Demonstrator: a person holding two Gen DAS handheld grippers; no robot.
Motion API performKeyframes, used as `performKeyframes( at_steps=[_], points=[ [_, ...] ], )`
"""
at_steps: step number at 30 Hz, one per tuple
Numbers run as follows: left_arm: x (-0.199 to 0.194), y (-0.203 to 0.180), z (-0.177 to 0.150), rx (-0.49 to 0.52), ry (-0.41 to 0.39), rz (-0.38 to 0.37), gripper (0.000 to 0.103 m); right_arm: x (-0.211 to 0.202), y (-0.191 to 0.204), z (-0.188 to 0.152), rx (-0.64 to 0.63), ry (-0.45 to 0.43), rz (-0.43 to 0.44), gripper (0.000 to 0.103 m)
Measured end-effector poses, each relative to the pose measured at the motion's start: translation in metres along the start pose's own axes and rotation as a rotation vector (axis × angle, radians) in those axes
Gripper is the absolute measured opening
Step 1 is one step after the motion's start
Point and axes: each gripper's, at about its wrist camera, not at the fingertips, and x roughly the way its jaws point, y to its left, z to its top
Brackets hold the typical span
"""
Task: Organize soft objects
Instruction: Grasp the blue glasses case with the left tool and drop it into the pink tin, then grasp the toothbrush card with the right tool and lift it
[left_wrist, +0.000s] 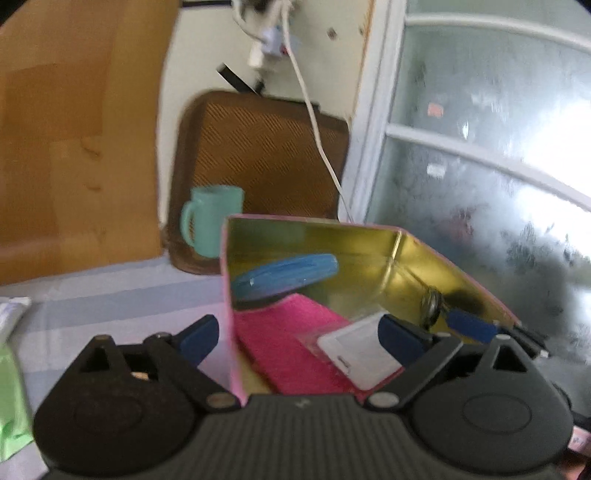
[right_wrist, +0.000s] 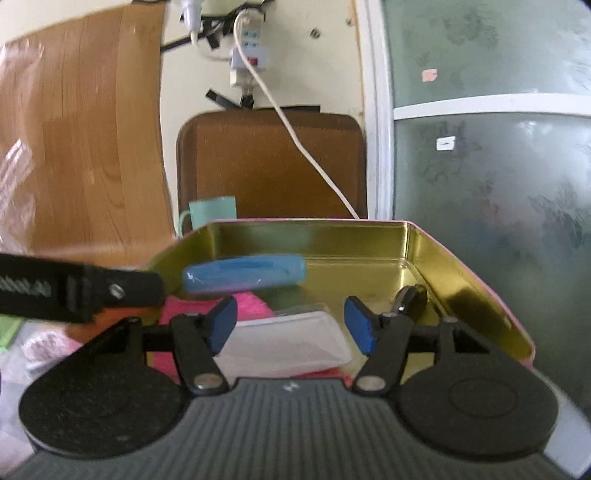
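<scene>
In the left wrist view, at nine o'clock, a green bag (left_wrist: 11, 398) pokes in at the edge of the striped cloth (left_wrist: 110, 306), not yet dealt with. At about ten o'clock a wooden panel (left_wrist: 74, 129) stands against the wall, and toward eleven a teal mug (left_wrist: 212, 221) sits in front of a brown woven tray (left_wrist: 266, 147) that leans upright on the wall, probably parked there to stay out of the way.

At the centre, the left gripper (left_wrist: 299, 338) has its jaws spread wide and straddles the near left wall of the gold-lined tin (left_wrist: 332, 236): one blue pad is outside the tin, the other inside. Nothing is pinched between them; I judge it has let go and is clear of the contents.

The task's things lie inside the tin: a blue pouch (left_wrist: 284, 275) along the far left wall at twelve o'clock, a pink towel (left_wrist: 284, 343) flat on the floor, and a white packet (left_wrist: 362, 350) on top of the towel. At three o'clock a small metal piece (left_wrist: 432, 306) rests on the tin's floor by the right wall, and a frosted window (left_wrist: 498, 147) fills that side.

In the right wrist view the right gripper (right_wrist: 291, 325) hovers just over the packet with jaws apart, holding nothing; the left gripper's black arm crosses in at nine o'clock. A white cable (right_wrist: 295, 136) hangs from the wall sockets at twelve o'clock down behind the tin
</scene>
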Motion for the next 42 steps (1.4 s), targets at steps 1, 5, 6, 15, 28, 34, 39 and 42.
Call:
performKeyframes(
  at_steps=[1, 5, 6, 15, 28, 34, 39, 42],
  points=[
    [-0.009, 0.007, -0.001, -0.018, -0.016, -0.007, 0.097, -0.004, 0.002, -0.001, 0.018, -0.016, 0.006, 0.067],
    [-0.050, 0.048, -0.012, -0.070, -0.081, 0.034, 0.100, -0.022, 0.031, -0.003, 0.023, -0.069, 0.051, 0.067],
    [-0.059, 0.059, -0.016, -0.084, -0.089, 0.053, 0.100, -0.028, 0.038, -0.004, 0.014, -0.078, 0.068, 0.067],
    [-0.149, 0.204, -0.079, -0.288, -0.108, 0.451, 0.100, -0.040, 0.136, -0.016, -0.109, 0.038, 0.359, 0.067],
    [-0.210, 0.269, -0.102, -0.496, -0.252, 0.597, 0.100, -0.007, 0.285, -0.013, -0.259, 0.206, 0.633, 0.066],
    [-0.206, 0.267, -0.103, -0.480, -0.248, 0.585, 0.100, 0.038, 0.331, -0.011, -0.232, 0.300, 0.630, 0.065],
    [-0.202, 0.264, -0.101, -0.449, -0.244, 0.587, 0.100, 0.075, 0.330, -0.014, -0.069, 0.420, 0.623, 0.047],
    [-0.199, 0.261, -0.100, -0.425, -0.238, 0.597, 0.100, 0.073, 0.331, -0.016, -0.072, 0.442, 0.655, 0.023]
  ],
)
